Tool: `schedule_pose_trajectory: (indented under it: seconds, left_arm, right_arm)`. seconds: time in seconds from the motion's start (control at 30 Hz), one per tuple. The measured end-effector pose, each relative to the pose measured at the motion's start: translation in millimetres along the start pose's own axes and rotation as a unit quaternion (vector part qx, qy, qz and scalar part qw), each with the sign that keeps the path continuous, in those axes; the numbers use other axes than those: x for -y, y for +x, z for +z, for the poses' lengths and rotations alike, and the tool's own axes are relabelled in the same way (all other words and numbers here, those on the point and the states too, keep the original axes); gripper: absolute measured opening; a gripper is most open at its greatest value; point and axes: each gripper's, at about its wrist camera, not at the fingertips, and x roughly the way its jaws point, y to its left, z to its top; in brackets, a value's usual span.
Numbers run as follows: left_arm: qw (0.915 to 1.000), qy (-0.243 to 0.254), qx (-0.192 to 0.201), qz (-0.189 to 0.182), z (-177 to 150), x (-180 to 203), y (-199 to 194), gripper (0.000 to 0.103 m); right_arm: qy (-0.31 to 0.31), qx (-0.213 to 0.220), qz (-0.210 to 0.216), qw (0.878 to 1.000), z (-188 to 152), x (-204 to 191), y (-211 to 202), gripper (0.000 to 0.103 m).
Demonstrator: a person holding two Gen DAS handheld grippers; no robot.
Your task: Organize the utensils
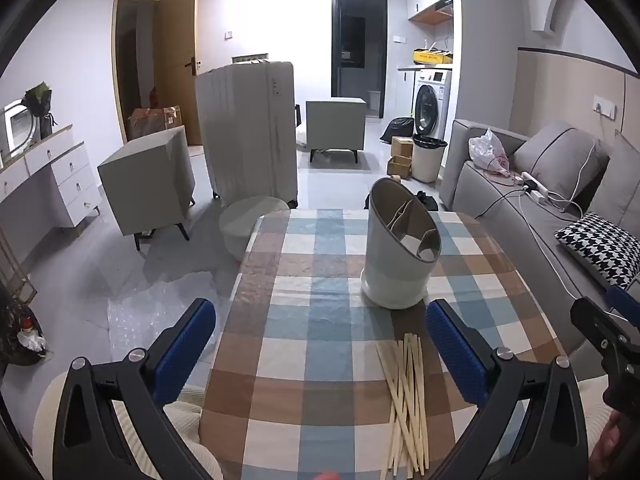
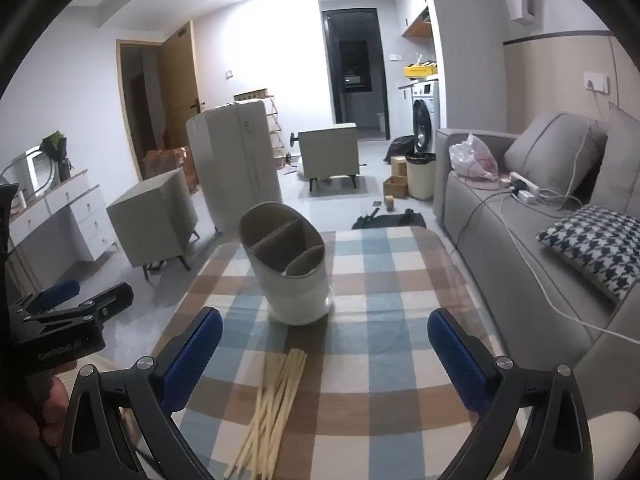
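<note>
A loose bundle of several pale wooden chopsticks (image 1: 404, 404) (image 2: 272, 408) lies on the checked tablecloth (image 1: 320, 320) (image 2: 380, 320) near the front edge. Behind it stands a white oval utensil holder (image 1: 400, 252) (image 2: 292, 268) with three compartments, nothing visible inside. My left gripper (image 1: 320, 348) hovers above the near end of the table, open, its blue pads wide apart with nothing between them. My right gripper (image 2: 324, 348) is open too, held above the chopsticks without touching them. Each gripper shows at the edge of the other's view: the right (image 1: 604, 332), the left (image 2: 76, 312).
A grey sofa (image 2: 520, 216) with a houndstooth cushion (image 2: 592, 248) and cables runs along the table's right side. On the floor to the left lie bubble wrap (image 1: 136, 320), a round stool (image 1: 252, 224) and a grey cabinet (image 1: 148, 188). A white suitcase (image 1: 248, 132) stands behind.
</note>
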Motion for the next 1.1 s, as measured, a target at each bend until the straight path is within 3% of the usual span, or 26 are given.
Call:
schedule_pose_trajectory:
  seconds: [0.13, 0.3, 0.5, 1.1]
  left_arm:
    - [0.9998, -0.002, -0.019, -0.005, 7, -4, 11, 0.102]
    - [0.9999, 0.013, 0.004, -0.004, -1, 7, 2, 0.102]
    - [0.9997, 0.009, -0.001, -0.025, -3, 5, 0, 0.102]
    - [0.9997, 0.009, -0.007, -0.024, -3, 4, 5, 0.102]
  right_arm:
    - [-0.011, 0.011, -0.001, 1.0, 1, -3, -2, 0.103]
    - [-0.011, 0.004, -0.012, 1.0, 0, 1, -2, 0.103]
    - [-0.012, 0.003, -0.022, 1.0, 5, 1, 0, 0.103]
    - [-0.019, 0.01, -0.033, 0.999, 5, -3, -3, 0.103]
